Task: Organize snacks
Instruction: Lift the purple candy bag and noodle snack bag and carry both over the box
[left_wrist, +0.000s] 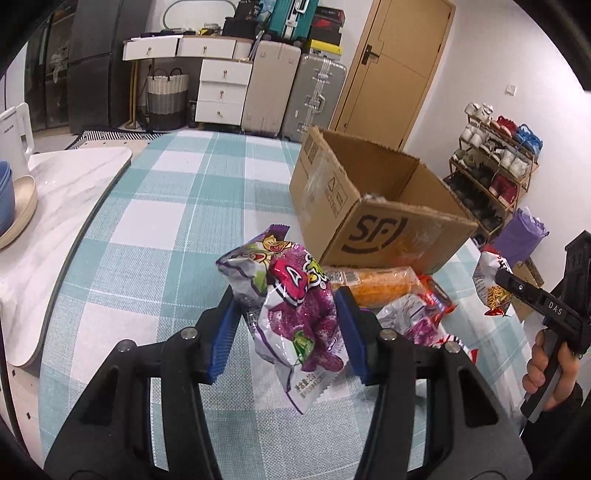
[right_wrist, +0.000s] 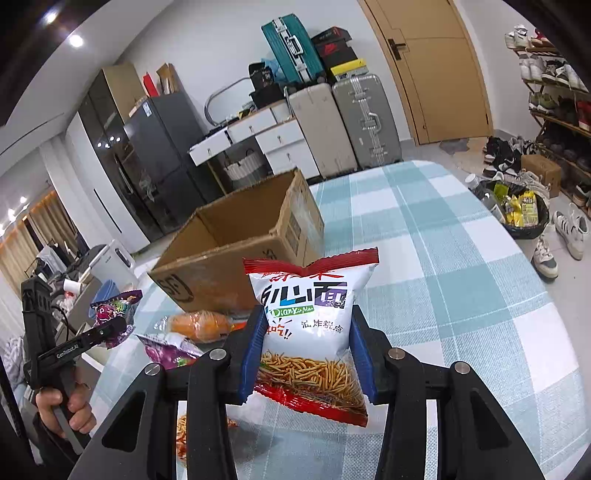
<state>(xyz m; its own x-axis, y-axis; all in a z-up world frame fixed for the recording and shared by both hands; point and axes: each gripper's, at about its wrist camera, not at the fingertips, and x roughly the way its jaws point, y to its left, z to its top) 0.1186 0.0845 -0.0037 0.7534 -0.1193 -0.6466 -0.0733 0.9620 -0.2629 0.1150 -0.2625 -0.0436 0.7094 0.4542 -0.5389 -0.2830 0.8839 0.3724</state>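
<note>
Checked cloth in pale teal and white covers the tabletop, which fills the middle of both views; a bare marble edge shows at the left of the left wrist view, with stacked bowls cut off by the frame. Behind it the room holds a dark fridge, white drawers, upright suitcases, a wooden door and a shoe rack at the right.

An open cardboard box sits on the cloth at centre right of the left wrist view; its floor is hidden by its own walls. Just in front of it lie an orange packet and more wrappers, partly hidden behind the gripper fingers.

The left gripper is narrowed onto a crumpled purple snack bag, lifted clear of the cloth at lower centre. The right gripper pinches a white and red noodle snack bag by its sides, also off the cloth. Another packet beneath it at the lower left is mostly covered by the gripper frame.
</note>
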